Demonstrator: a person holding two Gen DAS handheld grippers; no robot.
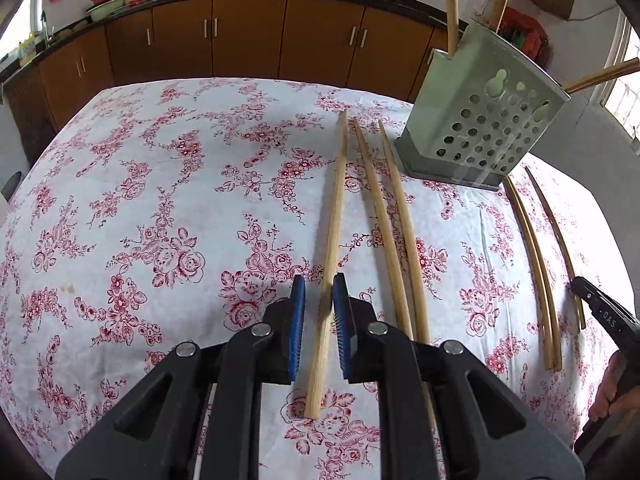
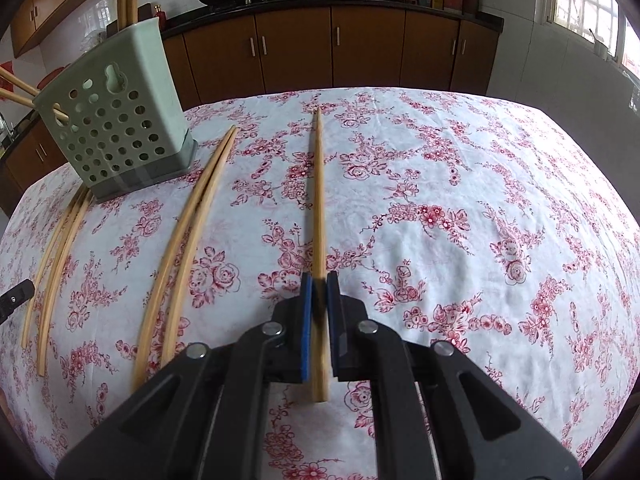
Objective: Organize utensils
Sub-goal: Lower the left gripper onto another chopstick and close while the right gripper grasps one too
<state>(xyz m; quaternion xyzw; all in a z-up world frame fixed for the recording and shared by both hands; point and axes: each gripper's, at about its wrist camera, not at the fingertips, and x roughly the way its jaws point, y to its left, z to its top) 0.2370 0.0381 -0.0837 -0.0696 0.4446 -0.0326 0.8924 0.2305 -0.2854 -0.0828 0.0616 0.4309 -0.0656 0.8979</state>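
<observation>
Several wooden chopsticks lie on the floral tablecloth [image 1: 140, 200]. My left gripper [image 1: 318, 286] is open, its blue pads either side of one chopstick [image 1: 335, 216] that lies on the cloth, the right pad close to it. Two more chopsticks [image 1: 394, 216] lie just right of it. My right gripper [image 2: 319, 283] is shut on a chopstick [image 2: 318, 200] that points away over the table. A pale green perforated utensil holder [image 1: 480, 120] stands at the back with chopsticks sticking out; it also shows in the right wrist view [image 2: 116, 120].
Further chopsticks lie right of the holder [image 1: 536, 272], and in the right wrist view to the left [image 2: 180, 240] and far left [image 2: 56, 256]. The right gripper's body shows at the left view's right edge [image 1: 604, 316]. Brown kitchen cabinets [image 1: 240, 36] stand behind the table.
</observation>
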